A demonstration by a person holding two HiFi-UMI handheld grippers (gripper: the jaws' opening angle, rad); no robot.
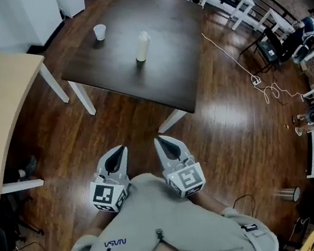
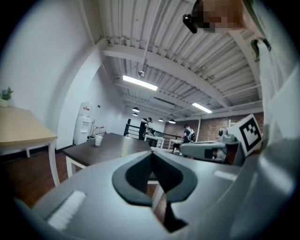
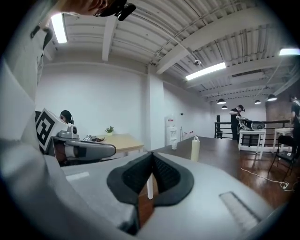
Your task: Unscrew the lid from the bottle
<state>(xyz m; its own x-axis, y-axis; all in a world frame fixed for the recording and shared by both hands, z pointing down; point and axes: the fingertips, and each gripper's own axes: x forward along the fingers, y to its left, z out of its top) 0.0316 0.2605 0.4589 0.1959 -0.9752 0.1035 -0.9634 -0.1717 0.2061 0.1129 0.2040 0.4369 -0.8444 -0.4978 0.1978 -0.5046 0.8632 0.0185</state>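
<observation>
1. The bottle (image 1: 142, 46) stands upright near the middle of the dark table (image 1: 176, 60), with its lid on. It is well ahead of the person and nothing touches it.
2. It is tall, narrow and free-standing. A jaw that pushes it from one side before the other gripper steadies it would probably tip it or make it slide.
3. If only the lid is turned while the body is left loose, the whole bottle would likely spin instead of unscrewing.
4. The bottle's pale wall is opaque, so I cannot tell whether it holds anything. If it holds liquid, a tip once the lid is loose would mean a spill.
5. A white cup (image 1: 99, 32) stands apart from the bottle, toward the table's far left corner. A wide sweep of the left arm could knock it. Its contents cannot be made out.
6. The left gripper (image 1: 116, 156) and the right gripper (image 1: 166, 147) are held close to the person's chest. Each has its jaws fully together and grips nothing, so both must open before any grasp.
</observation>
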